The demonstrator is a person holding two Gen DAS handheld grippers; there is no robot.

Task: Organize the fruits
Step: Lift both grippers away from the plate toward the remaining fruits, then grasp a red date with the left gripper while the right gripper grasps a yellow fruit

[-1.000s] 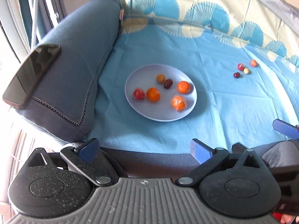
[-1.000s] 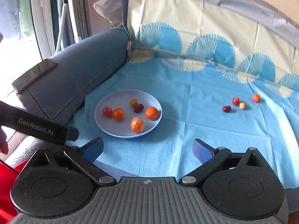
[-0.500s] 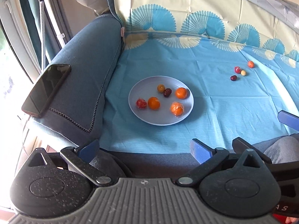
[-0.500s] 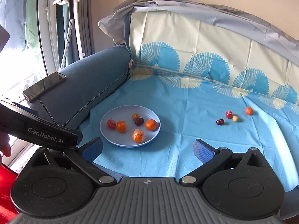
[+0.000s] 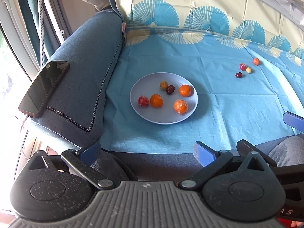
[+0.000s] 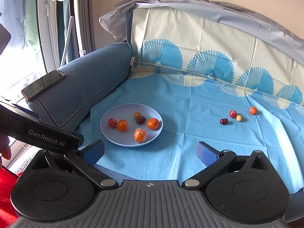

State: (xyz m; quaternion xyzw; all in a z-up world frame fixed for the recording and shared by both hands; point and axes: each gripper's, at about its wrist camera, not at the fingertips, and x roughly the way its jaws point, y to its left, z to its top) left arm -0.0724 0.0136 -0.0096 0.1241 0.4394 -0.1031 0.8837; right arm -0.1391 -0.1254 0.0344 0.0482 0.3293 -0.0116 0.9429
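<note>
A pale blue plate (image 5: pixel 138 87) (image 6: pixel 112 114) lies on a blue cloth over a sofa seat. It holds several fruits: oranges (image 5: pixel 184 90) (image 6: pixel 153 123), a wrapped orange (image 5: pixel 180 106) (image 6: pixel 140 134), a wrapped red fruit (image 5: pixel 143 101) (image 6: pixel 112 122) and a dark date (image 5: pixel 170 89) (image 6: pixel 141 120). Several small fruits (image 5: pixel 246 68) (image 6: pixel 239 117) lie loose on the cloth at the far right. My left gripper (image 5: pixel 147 152) and right gripper (image 6: pixel 150 151) both hang open and empty near the seat's front edge, well short of the plate.
A dark phone (image 5: pixel 44 88) (image 6: pixel 43 84) rests on the blue sofa armrest (image 5: pixel 87 60) to the left. The patterned cloth climbs the backrest (image 6: pixel 190 43). The left gripper's body (image 6: pixel 41 135) crosses the right wrist view's lower left. A garment steamer stand (image 6: pixel 73 19) is by the window.
Both grippers have drawn back and risen from the seat, so the plate and loose fruits look smaller and farther. Both stay open. No fruit has moved.
</note>
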